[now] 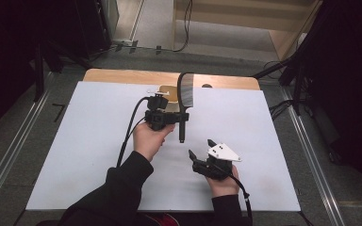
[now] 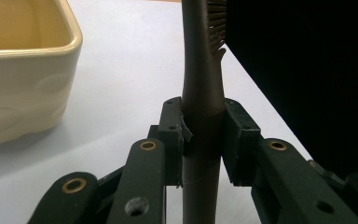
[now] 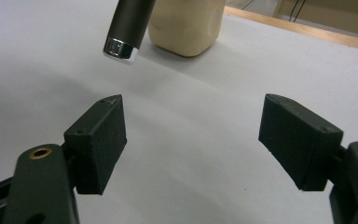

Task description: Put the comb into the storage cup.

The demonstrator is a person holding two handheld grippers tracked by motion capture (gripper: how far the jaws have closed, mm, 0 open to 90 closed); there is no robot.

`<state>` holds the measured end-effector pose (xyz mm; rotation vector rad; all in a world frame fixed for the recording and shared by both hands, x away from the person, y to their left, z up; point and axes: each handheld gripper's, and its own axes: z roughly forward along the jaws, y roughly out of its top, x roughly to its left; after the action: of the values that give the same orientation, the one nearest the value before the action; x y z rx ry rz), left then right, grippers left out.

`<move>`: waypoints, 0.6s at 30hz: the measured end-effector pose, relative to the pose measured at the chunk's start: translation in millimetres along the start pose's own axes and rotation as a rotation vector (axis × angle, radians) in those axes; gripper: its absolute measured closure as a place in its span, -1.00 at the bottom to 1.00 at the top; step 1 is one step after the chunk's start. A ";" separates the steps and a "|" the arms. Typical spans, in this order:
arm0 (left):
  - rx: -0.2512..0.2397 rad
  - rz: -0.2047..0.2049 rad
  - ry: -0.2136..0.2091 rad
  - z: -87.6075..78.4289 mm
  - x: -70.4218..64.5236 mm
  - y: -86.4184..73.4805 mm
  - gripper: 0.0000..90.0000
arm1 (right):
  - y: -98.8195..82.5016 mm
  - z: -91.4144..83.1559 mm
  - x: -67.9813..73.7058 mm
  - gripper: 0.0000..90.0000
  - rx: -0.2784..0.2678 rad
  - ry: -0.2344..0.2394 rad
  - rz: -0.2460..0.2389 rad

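A dark brush (image 1: 185, 90) with a broad head stands nearly upright over the white table top, its handle pointing down. My left gripper (image 1: 181, 117) is shut on the handle just below the head. In the left gripper view the pads (image 2: 235, 140) press the brush handle (image 2: 203, 84) from both sides, with bristles above. My right gripper (image 1: 201, 147) is open and holds nothing, near the front, below and right of the handle's end. In the right gripper view its jaws (image 3: 191, 121) stand wide apart, with the handle's chrome-capped end (image 3: 122, 46) hanging ahead to the left.
A cream square container (image 1: 166, 94) sits at the back behind the left gripper, large in the left gripper view (image 2: 23, 70) and beyond the handle in the right gripper view (image 3: 186, 25). The white sheet (image 1: 85, 141) covers a wooden table (image 1: 122, 75). Dark stands and cables ring the table.
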<state>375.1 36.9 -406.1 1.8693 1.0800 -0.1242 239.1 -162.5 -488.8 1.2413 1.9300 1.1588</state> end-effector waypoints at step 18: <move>-0.038 0.031 0.013 -11.4 11.9 -0.3 0.61 | 1.1 2.0 -19.0 -0.51 0.066 -0.027 -0.084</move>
<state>378.2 53.1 -405.8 1.8538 1.0547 -0.0734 249.0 -178.8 -488.7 1.1913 1.9950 1.0390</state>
